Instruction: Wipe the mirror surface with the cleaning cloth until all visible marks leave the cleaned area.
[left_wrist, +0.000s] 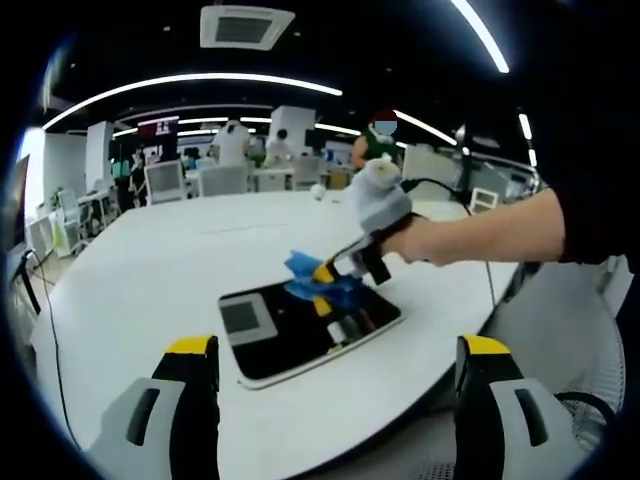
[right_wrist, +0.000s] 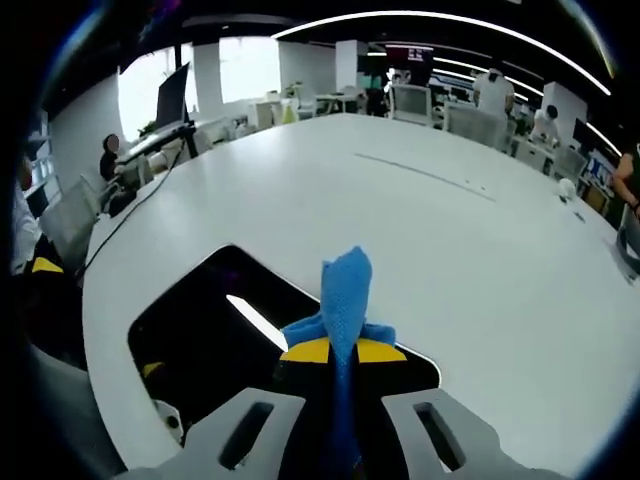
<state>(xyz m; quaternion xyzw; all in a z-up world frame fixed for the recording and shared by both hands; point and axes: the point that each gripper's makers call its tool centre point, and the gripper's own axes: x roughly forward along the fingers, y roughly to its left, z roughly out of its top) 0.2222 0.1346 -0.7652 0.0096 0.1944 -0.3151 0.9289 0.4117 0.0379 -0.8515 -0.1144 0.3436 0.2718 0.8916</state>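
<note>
A dark rectangular mirror (left_wrist: 300, 330) with a white frame lies flat on the white table (left_wrist: 170, 260). In the left gripper view, the right gripper (left_wrist: 327, 278), held by a person's hand, presses a blue cleaning cloth (left_wrist: 318, 283) onto the mirror's far edge. My left gripper (left_wrist: 335, 375) hovers in front of the mirror with its yellow-tipped jaws wide apart and nothing between them. In the right gripper view, the right gripper (right_wrist: 343, 352) is shut on the blue cloth (right_wrist: 345, 300), which stands up between the jaws over the mirror (right_wrist: 200, 330).
The round white table (right_wrist: 420, 220) spreads widely behind the mirror. A cable (right_wrist: 420, 172) lies across its far part. Chairs, desks and several people stand at the back of the office. The table edge curves close at the left gripper view's right side.
</note>
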